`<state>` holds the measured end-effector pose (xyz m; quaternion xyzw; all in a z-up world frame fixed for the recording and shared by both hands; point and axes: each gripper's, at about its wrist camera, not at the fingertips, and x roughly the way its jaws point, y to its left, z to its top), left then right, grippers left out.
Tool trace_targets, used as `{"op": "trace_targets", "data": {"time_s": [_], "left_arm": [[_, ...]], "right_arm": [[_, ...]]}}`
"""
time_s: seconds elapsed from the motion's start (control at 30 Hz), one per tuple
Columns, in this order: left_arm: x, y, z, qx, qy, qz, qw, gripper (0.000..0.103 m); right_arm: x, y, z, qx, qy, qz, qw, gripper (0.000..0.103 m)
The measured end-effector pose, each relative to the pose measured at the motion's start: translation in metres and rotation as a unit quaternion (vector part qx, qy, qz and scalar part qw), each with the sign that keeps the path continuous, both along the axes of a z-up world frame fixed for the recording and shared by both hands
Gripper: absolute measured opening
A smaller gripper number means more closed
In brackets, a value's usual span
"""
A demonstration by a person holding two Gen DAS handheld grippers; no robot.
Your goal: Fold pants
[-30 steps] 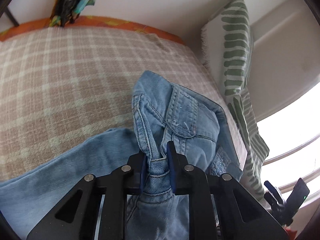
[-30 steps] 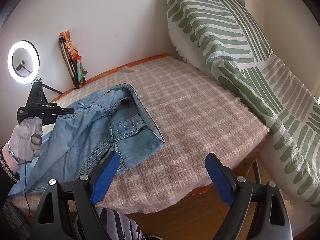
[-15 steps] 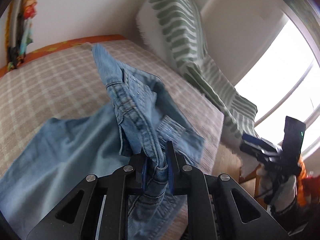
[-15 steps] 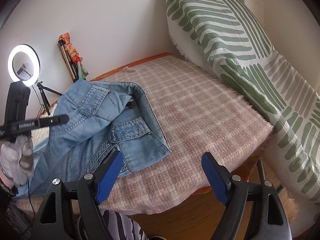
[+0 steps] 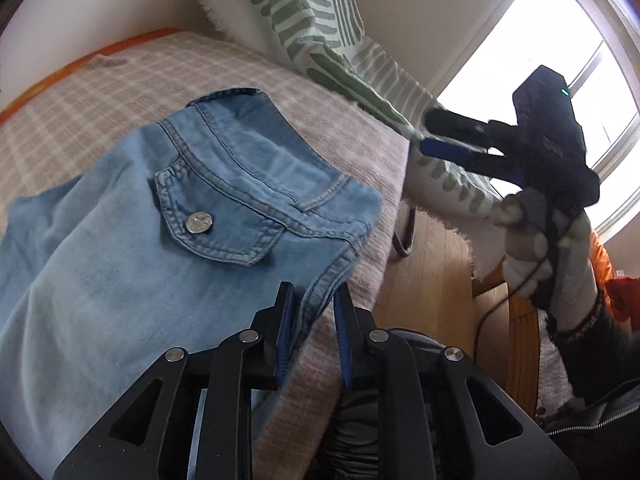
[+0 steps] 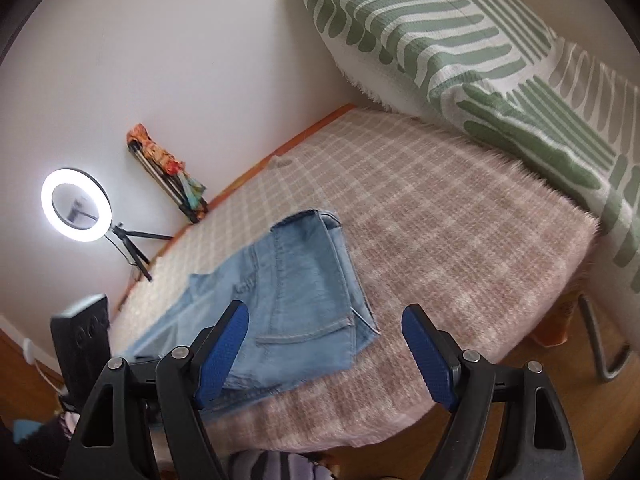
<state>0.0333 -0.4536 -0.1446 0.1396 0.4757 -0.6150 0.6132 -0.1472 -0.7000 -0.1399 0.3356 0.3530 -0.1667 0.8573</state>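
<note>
Light blue denim pants (image 5: 168,216) lie flat on the plaid bed cover (image 5: 100,80), folded over lengthwise, a back pocket flap with a metal button (image 5: 199,223) facing up. My left gripper (image 5: 314,304) sits at the waistband corner near the bed's front edge, its jaws a little apart, the denim edge between them and not pinched. The pants also show in the right wrist view (image 6: 288,312). My right gripper (image 6: 324,340) is wide open and empty, above the front edge of the bed, just short of the pants. It also shows in the left wrist view (image 5: 480,148).
A green-striped white pillow (image 6: 440,40) leans on the wall at the head of the bed. A lit ring light (image 6: 76,205) on a tripod and folded tripods (image 6: 168,176) stand by the far wall. Wooden floor (image 5: 432,264) lies below the bed's front edge.
My left gripper carried the lifted waistband over and down, so the pants now lie folded flat. Its jaws have parted and released the denim. My right gripper stayed open and shifted slightly.
</note>
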Motion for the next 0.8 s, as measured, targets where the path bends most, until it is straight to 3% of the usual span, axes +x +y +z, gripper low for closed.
{"op": "trace_targets", "data": {"time_s": [0.13, 0.27, 0.33, 0.43, 0.6, 0.8], "left_arm": [[-0.003, 0.024, 0.016, -0.016, 0.005, 0.012, 0.9998, 0.023], [-0.001, 0.067, 0.024, -0.022, -0.019, 0.076, 0.9967, 0.025], [0.003, 0.09, 0.023, -0.01, -0.043, 0.111, 0.9929, 0.025], [0.009, 0.124, 0.013, 0.007, -0.047, 0.16, 0.9859, 0.025], [0.019, 0.17, -0.008, 0.04, -0.045, 0.231, 0.9712, 0.025], [0.02, 0.215, -0.024, 0.056, -0.029, 0.276, 0.9592, 0.025]], "right_arm": [[0.027, -0.013, -0.011, -0.007, 0.022, 0.024, 0.999, 0.082], [0.066, -0.022, -0.029, -0.028, 0.055, 0.07, 0.996, 0.082], [0.085, -0.026, -0.037, -0.049, 0.072, 0.088, 0.992, 0.082], [0.113, -0.038, -0.047, -0.056, 0.076, 0.098, 0.991, 0.082], [0.142, -0.055, -0.06, -0.037, 0.064, 0.102, 0.992, 0.089], [0.17, -0.054, -0.085, 0.004, 0.081, 0.136, 0.987, 0.089]]}}
